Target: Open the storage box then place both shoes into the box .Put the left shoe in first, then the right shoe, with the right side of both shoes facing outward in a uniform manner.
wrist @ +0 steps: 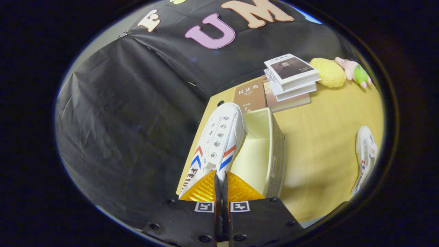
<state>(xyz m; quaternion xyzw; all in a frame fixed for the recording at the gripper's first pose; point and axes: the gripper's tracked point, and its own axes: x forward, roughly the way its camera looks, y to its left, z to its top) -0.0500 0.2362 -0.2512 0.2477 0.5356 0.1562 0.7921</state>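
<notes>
My gripper [221,181] is shut on a white canvas shoe [217,142] with red and blue stripes, pinching its heel end between the two fingers. The shoe hangs in the air with its toe pointing away from me, above the near-left rim of the open pale-yellow storage box [271,151]. The box stands on the wooden table [322,151], and its inside is bare where I can see it. The second white shoe [365,154] lies on the table far off to the right of the box.
Beyond the box lies a brown book [249,97] beside a stack of books [291,79]. A yellow plush toy [329,72] and a pink and green one [356,72] sit behind them. The table's left edge runs just under the held shoe.
</notes>
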